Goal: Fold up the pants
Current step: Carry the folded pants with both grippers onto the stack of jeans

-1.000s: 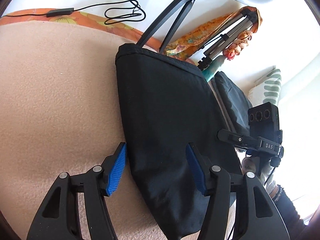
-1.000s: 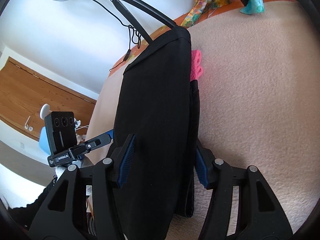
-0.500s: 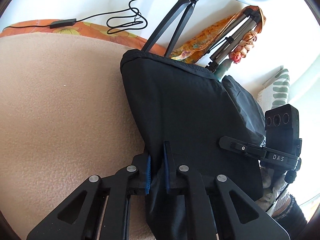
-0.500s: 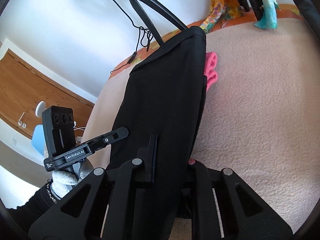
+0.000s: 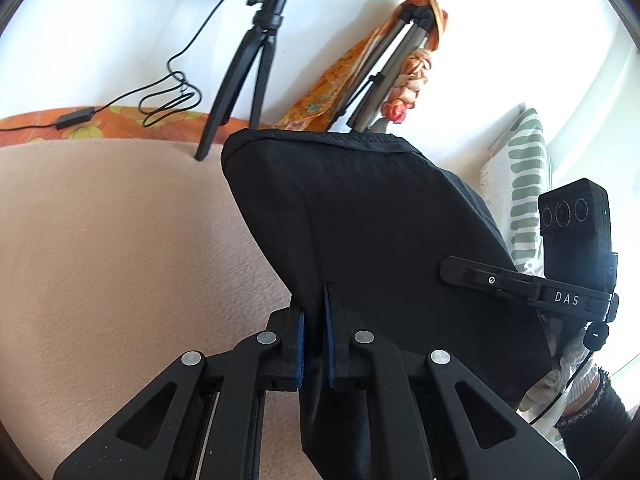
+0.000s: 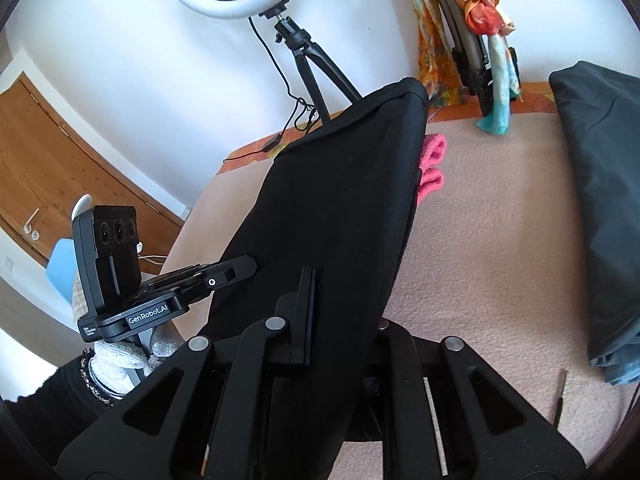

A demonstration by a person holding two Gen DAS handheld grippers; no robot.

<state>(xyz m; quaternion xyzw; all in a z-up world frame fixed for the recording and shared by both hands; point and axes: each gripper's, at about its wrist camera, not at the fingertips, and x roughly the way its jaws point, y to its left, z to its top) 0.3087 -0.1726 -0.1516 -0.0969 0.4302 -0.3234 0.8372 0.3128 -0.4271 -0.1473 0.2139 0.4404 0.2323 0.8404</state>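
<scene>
My left tongs (image 5: pixel 314 332) and right tongs (image 6: pixel 344 312) each grip the black pants (image 5: pixel 380 240), lifting them above the beige blanket (image 5: pixel 100 260). A ring-light tripod (image 5: pixel 244 72) stands behind; pink cloth (image 6: pixel 432 164) lies beside them.

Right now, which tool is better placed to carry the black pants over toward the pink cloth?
Right tool: shut on the black fabric pants, whose edge lies beside the pink cloth. Left tool grips the opposite side.
</scene>
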